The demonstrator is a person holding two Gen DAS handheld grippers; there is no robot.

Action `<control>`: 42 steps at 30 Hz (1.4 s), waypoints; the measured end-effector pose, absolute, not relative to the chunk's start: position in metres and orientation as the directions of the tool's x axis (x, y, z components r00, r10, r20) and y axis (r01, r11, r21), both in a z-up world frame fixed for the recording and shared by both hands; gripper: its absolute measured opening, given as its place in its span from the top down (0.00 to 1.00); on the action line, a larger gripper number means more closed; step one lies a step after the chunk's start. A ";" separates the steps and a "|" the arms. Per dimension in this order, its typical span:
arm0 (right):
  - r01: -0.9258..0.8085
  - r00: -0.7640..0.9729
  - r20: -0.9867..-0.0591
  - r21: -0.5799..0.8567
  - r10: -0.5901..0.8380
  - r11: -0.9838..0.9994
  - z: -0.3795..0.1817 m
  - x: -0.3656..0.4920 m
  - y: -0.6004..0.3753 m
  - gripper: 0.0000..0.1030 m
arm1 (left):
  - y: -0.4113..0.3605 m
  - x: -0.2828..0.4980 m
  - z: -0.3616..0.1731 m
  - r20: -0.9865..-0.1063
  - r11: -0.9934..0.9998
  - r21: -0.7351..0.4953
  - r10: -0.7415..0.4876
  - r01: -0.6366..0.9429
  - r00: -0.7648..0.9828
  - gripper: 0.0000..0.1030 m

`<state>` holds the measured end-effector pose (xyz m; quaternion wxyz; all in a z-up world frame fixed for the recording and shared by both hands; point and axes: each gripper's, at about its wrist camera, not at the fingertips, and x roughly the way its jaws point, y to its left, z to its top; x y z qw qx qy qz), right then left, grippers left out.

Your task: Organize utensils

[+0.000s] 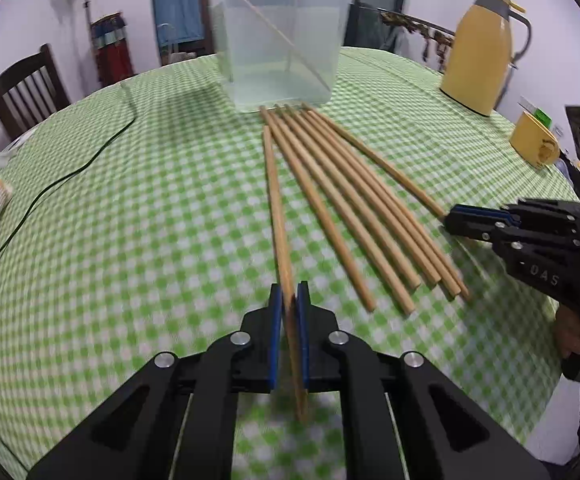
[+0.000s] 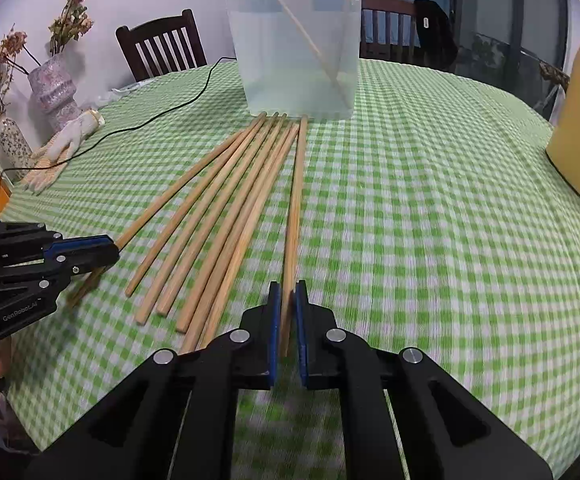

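Note:
Several wooden chopsticks (image 1: 342, 208) lie fanned out on the green checked tablecloth, tips toward a clear plastic tub (image 1: 281, 36) that holds chopsticks leaning inside. My left gripper (image 1: 288, 300) is shut on the leftmost chopstick (image 1: 275, 204). My right gripper (image 2: 287, 300) is shut on the rightmost chopstick (image 2: 296, 200). The tub (image 2: 296, 40) and the fan of chopsticks (image 2: 217, 216) also show in the right wrist view. Each gripper shows in the other's view: the right gripper (image 1: 456, 222) at the right, the left gripper (image 2: 107, 254) at the left.
A yellow thermos jug (image 1: 480, 48) and a yellow cup (image 1: 534, 146) stand at the right. A black cable (image 1: 61, 180) crosses the cloth at the left, near a white glove (image 2: 73, 136) and vases (image 2: 53, 88). Dark wooden chairs (image 2: 161, 44) stand behind the table.

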<state>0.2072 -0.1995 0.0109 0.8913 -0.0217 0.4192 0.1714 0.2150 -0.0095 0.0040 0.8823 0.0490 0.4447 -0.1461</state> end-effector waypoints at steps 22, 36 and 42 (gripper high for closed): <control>-0.306 0.656 -0.712 0.052 0.250 0.951 0.011 0.168 -0.205 0.64 | -0.003 0.178 0.004 -0.779 0.942 -0.060 -0.251 0.330 0.574 0.69; -0.292 0.645 -0.726 0.054 0.238 0.955 0.008 0.180 -0.202 0.96 | 0.002 0.175 0.005 -0.778 0.949 -0.072 -0.246 0.306 0.579 0.97; -0.295 0.640 -0.730 0.057 0.241 0.954 0.009 0.178 -0.199 0.96 | 0.005 0.174 0.005 -0.778 0.948 -0.092 -0.259 0.304 0.573 0.97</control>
